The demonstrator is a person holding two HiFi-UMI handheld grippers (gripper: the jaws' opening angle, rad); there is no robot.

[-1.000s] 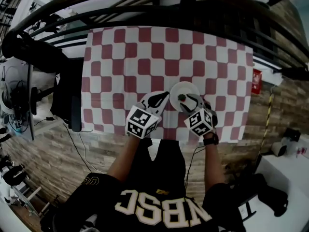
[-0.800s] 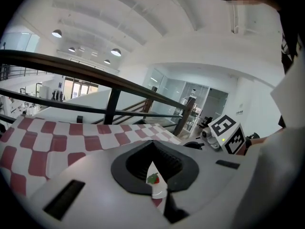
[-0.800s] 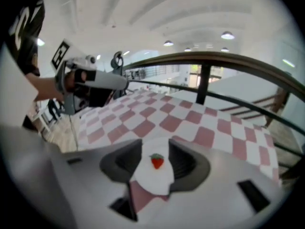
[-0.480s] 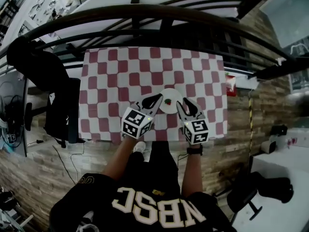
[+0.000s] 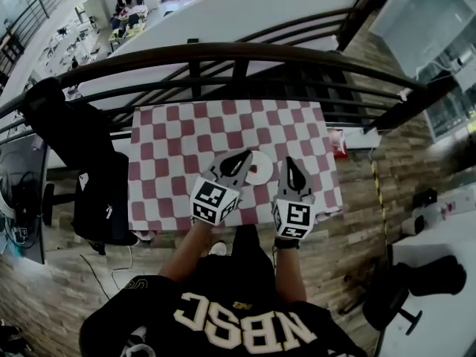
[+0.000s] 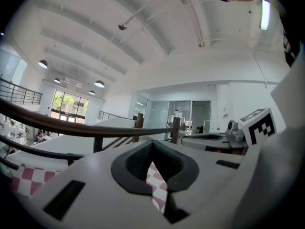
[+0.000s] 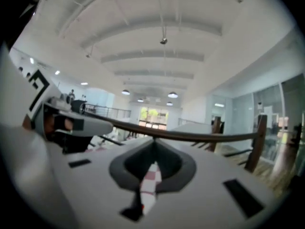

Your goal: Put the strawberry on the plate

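In the head view, the left hand-held gripper (image 5: 242, 157) is hovering over the checkered tabletop (image 5: 163, 147) with its black tips pressing together and nothing between them. The white plate (image 5: 265, 166) is lying just to the right of those tips and is partly covered by them. The right hand-held gripper (image 5: 288, 162) is hanging just to the right of the plate, so the plate is sitting between the two. The strawberry (image 5: 254, 172) is showing only as a small dark speck on the plate, close beside the left hand-held gripper's tips and apart from both pairs of jaws. A dark railing (image 5: 223, 50) is curving past beyond both hand-held grippers.

In the left gripper view, the jaws are meeting at their tips and gripping nothing, with only checkered cloth showing through the slit behind them.

In the right gripper view, the jaws have just been closing and are now touching at the tips, holding nothing. The railing is crossing ahead of them.
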